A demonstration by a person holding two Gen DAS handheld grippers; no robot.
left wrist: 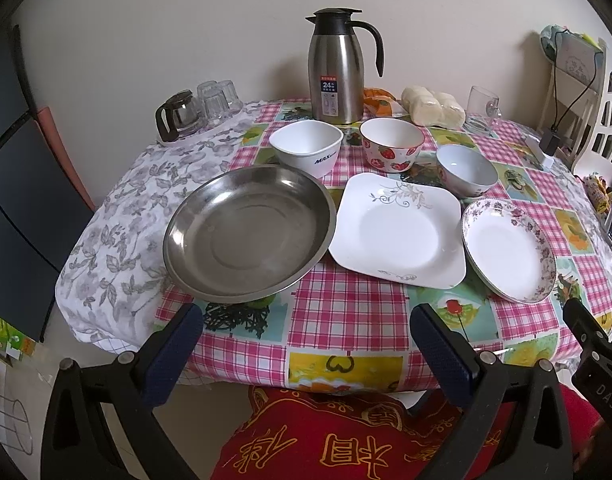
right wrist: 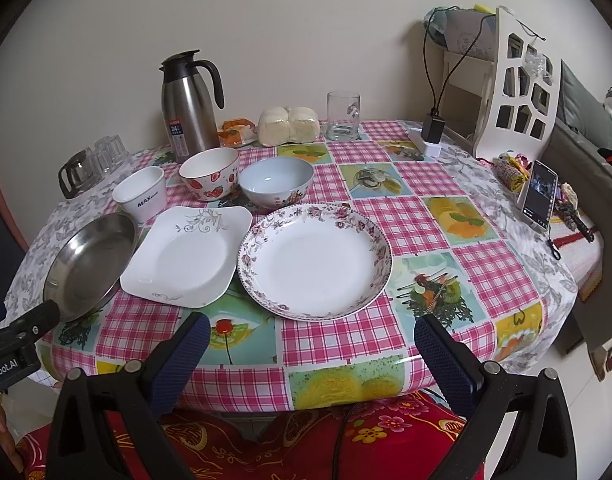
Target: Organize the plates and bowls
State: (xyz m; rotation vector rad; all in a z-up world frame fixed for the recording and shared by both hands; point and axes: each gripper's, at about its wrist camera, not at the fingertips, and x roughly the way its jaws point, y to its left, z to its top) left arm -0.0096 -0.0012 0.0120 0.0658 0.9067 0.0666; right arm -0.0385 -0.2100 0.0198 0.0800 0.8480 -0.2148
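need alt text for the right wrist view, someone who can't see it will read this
Three plates sit in a row on a checked tablecloth: a steel plate, a square white plate and a round floral plate. Behind them stand three bowls: white, strawberry-patterned and pale blue. The right gripper is open, holding nothing, near the table edge.

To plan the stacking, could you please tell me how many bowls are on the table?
3, in a row behind the plates: the white square bowl on the left, the strawberry bowl in the middle, the blue-lined bowl on the right. None appears hidden.
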